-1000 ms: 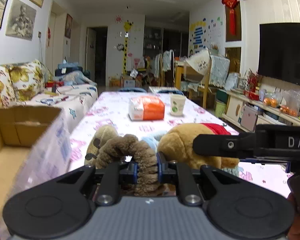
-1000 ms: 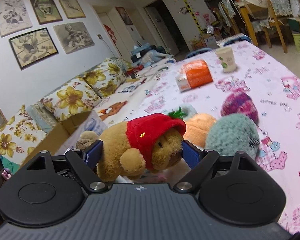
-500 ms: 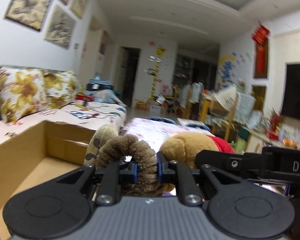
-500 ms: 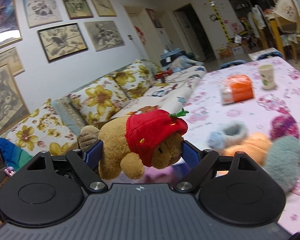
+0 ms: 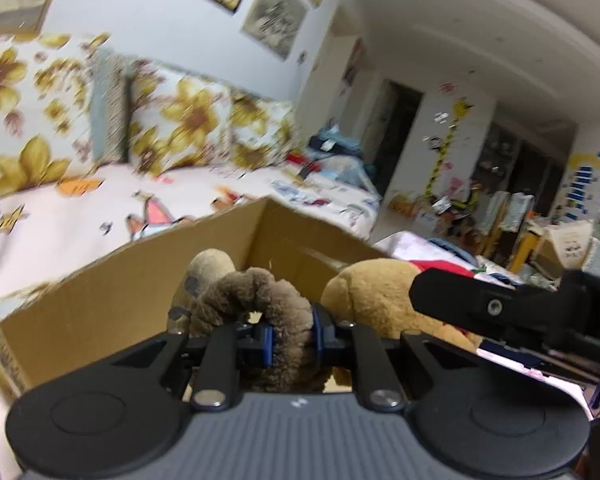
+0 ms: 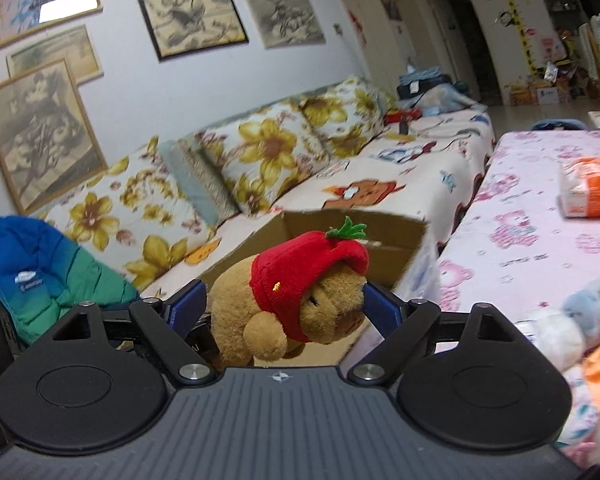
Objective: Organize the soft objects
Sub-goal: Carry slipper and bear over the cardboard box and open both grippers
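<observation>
We hold a toy in each gripper; the left gripper [image 5: 292, 338] has its jaws clamped tight on a shaggy dark-brown plush toy with a tan head [image 5: 256, 300], pinching a narrow fold of its fur, so the toy bunches up and forward of the jaws; the right gripper [image 6: 284, 304] has its jaws set wide and pressed against both sides of a tan plush bear in a red strawberry hood [image 6: 296, 292], whose body lies crosswise between them, head toward the right jaw.

What the coming move turns on, as we judge it, is the open brown cardboard box [image 5: 140, 280]; from the left wrist view it lies directly ahead of and below the left jaws, its far corner straight beyond the shaggy toy, so the toy hangs over the box's inside; from the right wrist view the same box [image 6: 384, 232] sits ahead of the bear and lower, its mouth showing beyond the hood, so the right jaws seem a little short of it; the left gripper appears the nearer one and may release first.

To the right of the right jaws, on the counter with its pink printed cloth [image 6: 540, 232], more soft toys [image 6: 580, 320] wait, blurred at the frame edge; an orange-and-white packet [image 6: 592, 188] lies farther along.
</observation>
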{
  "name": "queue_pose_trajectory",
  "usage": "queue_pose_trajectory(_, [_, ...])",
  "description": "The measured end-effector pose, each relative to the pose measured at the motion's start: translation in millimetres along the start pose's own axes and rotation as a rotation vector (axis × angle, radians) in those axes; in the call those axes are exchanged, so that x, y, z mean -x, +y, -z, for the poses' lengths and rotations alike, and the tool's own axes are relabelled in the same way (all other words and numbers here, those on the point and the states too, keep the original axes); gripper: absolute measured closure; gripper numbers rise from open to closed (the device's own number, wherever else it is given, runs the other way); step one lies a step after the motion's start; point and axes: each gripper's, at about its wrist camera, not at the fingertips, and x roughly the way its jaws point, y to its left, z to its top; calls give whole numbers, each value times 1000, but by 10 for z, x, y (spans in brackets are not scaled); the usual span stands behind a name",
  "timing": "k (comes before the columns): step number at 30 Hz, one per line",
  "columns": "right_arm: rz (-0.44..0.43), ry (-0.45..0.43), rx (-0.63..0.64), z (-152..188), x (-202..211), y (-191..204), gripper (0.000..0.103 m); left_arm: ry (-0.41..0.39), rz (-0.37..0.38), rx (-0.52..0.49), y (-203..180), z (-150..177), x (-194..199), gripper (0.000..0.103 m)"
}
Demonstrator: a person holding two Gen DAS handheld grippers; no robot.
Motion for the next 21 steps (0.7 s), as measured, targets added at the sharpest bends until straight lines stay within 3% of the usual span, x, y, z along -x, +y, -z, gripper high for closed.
queue_pose_trajectory(2, [9,13,-6,37,-7,35,0,23,-23,24,89,5,-9,89])
queue_pose_trajectory(4, [32,17,-15,45,-46,53,0,30,-27,40,124,6,-1,81])
queue_pose_trajectory(6, [58,13,-23,54,-16,55,0,25,-24,60,158,-2,20,56])
queue_pose_trajectory(12, [97,-64,-89,42,231,-1,0,-12,-37,83,174,-22,70,32])
queue_pose_trajectory(21, [264,-177,-155,175,682,-192,0,-118,-13,-25,-21,-17,212,18])
